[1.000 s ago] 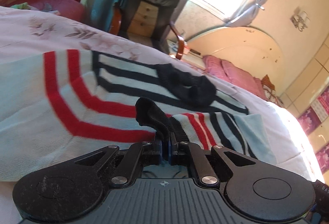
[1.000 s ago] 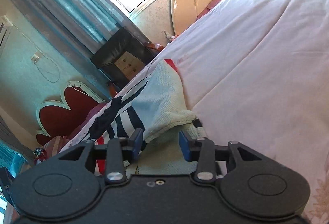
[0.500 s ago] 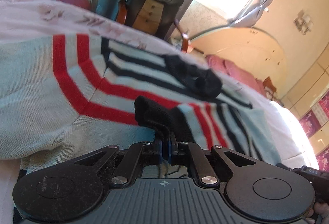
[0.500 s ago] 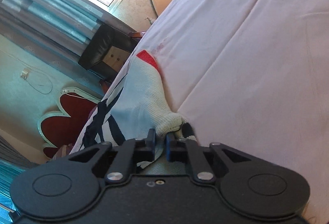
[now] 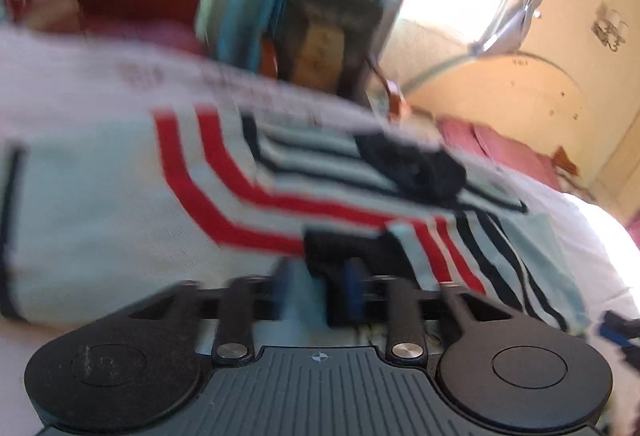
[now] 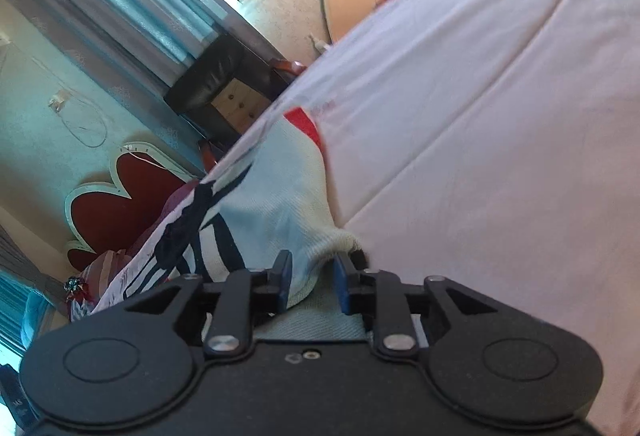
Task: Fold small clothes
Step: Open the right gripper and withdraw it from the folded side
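- Left wrist view: the left gripper (image 5: 318,290) sits low over the bed with its jaws parted. A dark cuff (image 5: 344,250) of the sweater (image 5: 120,195) lies in the gap between the fingers, and heavy blur leaves it unclear whether either finger touches it; it does not look pinched.
- The sweater, pale with red and dark stripes, is spread across the pink bedsheet (image 5: 80,75). One sleeve is laid across the body, and the dark collar (image 5: 412,167) sits further back. A chair (image 5: 324,39) stands beyond the bed.
- Right wrist view: the right gripper (image 6: 312,280) also has its jaws apart. A bunched pale edge of the sweater (image 6: 280,203) rests between the fingers, loose rather than clamped.
- The bedsheet (image 6: 500,115) stretches bare to the right of the garment.
- Judged progress: a sleeve fold appears laid down and let go. The body itself looks unfolded, so most of the folding seems left.
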